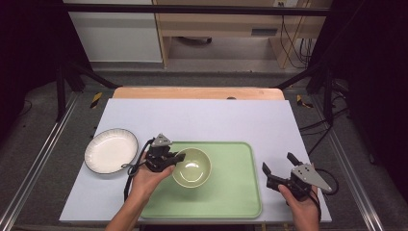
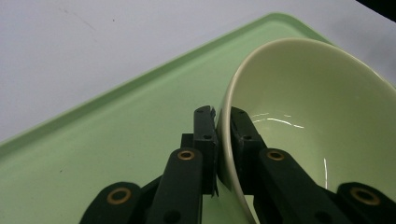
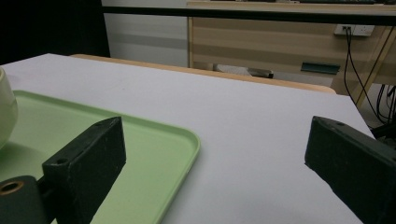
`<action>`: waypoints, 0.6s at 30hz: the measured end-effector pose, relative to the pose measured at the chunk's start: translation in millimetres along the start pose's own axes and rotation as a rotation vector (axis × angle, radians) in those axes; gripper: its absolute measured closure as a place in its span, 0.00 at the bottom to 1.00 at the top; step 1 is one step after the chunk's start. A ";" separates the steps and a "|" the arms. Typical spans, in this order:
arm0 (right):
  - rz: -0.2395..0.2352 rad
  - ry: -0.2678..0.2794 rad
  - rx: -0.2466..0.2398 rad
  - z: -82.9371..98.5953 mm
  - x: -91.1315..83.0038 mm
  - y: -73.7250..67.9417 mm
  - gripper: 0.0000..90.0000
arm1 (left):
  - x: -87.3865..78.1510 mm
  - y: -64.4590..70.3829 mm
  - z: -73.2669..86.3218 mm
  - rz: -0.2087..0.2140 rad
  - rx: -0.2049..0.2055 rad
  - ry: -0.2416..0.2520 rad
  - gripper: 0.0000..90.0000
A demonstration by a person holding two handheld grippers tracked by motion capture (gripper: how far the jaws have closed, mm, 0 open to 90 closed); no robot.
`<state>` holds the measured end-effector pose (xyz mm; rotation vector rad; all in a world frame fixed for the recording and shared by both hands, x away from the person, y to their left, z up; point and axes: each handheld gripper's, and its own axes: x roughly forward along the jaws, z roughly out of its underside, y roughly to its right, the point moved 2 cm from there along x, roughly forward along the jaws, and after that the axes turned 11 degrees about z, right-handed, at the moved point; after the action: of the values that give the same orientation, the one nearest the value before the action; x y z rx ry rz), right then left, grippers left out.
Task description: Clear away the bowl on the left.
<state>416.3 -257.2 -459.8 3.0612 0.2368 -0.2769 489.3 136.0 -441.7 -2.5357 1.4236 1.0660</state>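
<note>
From the high view, a pale green bowl (image 1: 191, 166) sits on a green tray (image 1: 231, 192) on the white-covered desk (image 1: 216, 118). The left tool (image 1: 174, 159) comes in from the bowl's nine o'clock side, held in the person's left hand (image 1: 144, 179), and its jaws are closed down over the bowl's rim there. A white plate (image 1: 110, 150) with a dark edge lies on the desk well off the tray, at about nine o'clock from the bowl. The right tool (image 1: 278, 169) is held in the right hand (image 1: 299, 199) just past the tray's three o'clock edge, jaws spread wide with nothing between them, well apart from the bowl.

In the left gripper view, the left tool (image 2: 223, 122) pinches the bowl (image 2: 317, 121) wall, one jaw outside and one inside the rim, both touching it. The tray (image 2: 116, 140) runs beneath, with the desk (image 2: 93, 46) beyond its raised edge.

In the right gripper view, the right tool (image 3: 215, 149) stands wide open and empty over the desk (image 3: 243, 116). The tray (image 3: 159, 149) corner lies by the left jaw, and a sliver of the bowl (image 3: 7, 114) shows at the nine o'clock edge.
</note>
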 end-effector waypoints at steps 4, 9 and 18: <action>0.000 0.000 0.000 0.0 -0.1 0.1 0.06 | 0.4 -1.1 0.5 0.001 -0.004 0.000 0.92; 0.000 -0.002 -0.002 0.1 0.3 -0.1 0.06 | 0.8 -0.6 1.2 0.005 -0.001 -0.009 0.92; -0.001 -0.003 0.001 0.0 -0.1 0.0 0.06 | 2.8 -0.8 3.2 0.017 -0.009 -0.018 0.92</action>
<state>416.2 -257.2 -459.8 3.0619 0.2385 -0.2814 489.2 135.5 -445.9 -2.5171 1.4425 1.0977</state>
